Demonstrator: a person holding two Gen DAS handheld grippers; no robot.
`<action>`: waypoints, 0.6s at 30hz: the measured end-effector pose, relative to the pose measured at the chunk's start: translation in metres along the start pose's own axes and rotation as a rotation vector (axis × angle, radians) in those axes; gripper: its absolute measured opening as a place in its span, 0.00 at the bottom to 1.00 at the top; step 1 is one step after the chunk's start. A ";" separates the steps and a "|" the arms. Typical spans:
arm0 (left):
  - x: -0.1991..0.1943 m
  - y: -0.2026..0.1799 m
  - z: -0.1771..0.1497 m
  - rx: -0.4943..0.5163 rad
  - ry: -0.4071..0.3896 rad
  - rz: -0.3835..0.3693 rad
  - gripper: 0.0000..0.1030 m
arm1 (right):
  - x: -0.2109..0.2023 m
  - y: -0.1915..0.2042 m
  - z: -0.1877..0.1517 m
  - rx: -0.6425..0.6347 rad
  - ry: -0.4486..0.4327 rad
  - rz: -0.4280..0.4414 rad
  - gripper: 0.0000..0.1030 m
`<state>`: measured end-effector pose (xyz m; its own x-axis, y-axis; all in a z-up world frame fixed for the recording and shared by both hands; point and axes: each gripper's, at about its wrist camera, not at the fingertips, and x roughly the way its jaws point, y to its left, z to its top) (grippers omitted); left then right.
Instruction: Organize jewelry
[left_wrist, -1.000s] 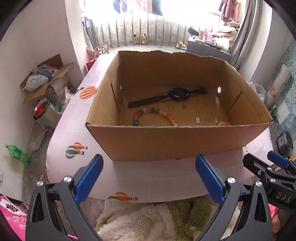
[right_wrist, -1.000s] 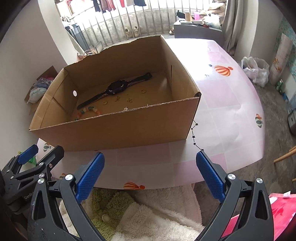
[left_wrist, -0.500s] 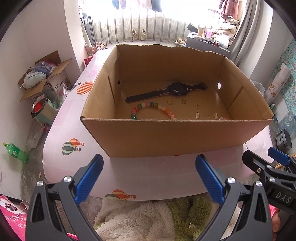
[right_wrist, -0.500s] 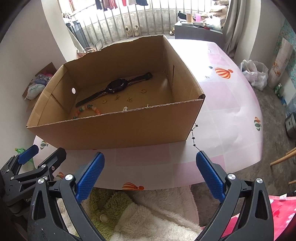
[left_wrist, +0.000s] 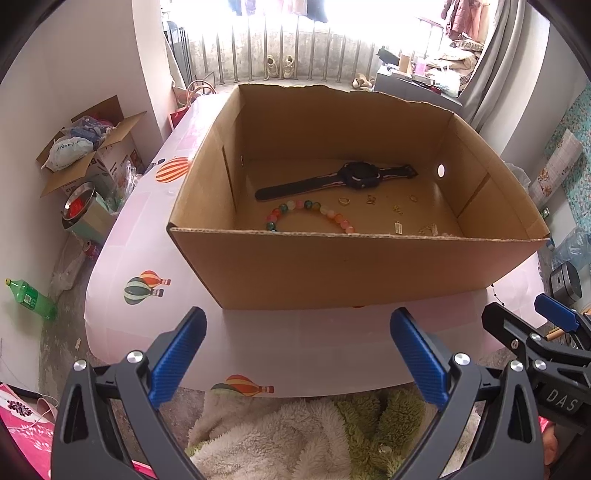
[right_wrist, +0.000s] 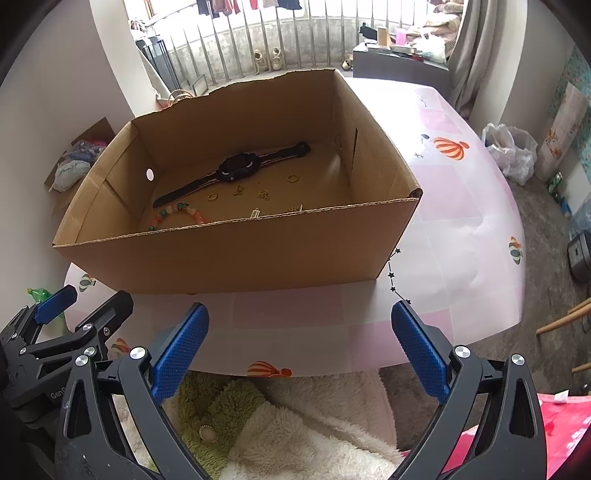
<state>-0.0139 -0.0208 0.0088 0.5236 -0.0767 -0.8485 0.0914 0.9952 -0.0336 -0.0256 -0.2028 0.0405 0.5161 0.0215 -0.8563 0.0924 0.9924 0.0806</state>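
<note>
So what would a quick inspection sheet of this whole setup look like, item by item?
Surface: table under a pink cloth with balloon prints.
Job's things: open cardboard box holds a black watch, a bead bracelet, a small ring and several tiny gold pieces.
Clutter: nothing seen on the table beside the box.
Grippers: left tool and right tool both open, empty, short of the box.
Cables: nothing seen.
Surroundings: fluffy blanket below the table edge, green bottle on the floor, second carton of odds and ends, barred window.
</note>
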 end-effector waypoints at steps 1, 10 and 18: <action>0.000 0.000 0.000 -0.001 0.000 0.000 0.95 | 0.000 0.000 0.000 -0.001 0.000 0.000 0.92; 0.000 0.001 -0.001 -0.003 0.000 0.001 0.95 | 0.000 0.003 -0.001 0.000 0.004 -0.002 0.92; 0.000 0.002 -0.001 -0.006 0.004 -0.001 0.95 | 0.001 0.002 -0.001 0.004 0.012 -0.001 0.92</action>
<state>-0.0148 -0.0191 0.0079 0.5204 -0.0778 -0.8504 0.0866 0.9955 -0.0380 -0.0256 -0.2007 0.0396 0.5060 0.0223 -0.8623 0.0965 0.9919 0.0822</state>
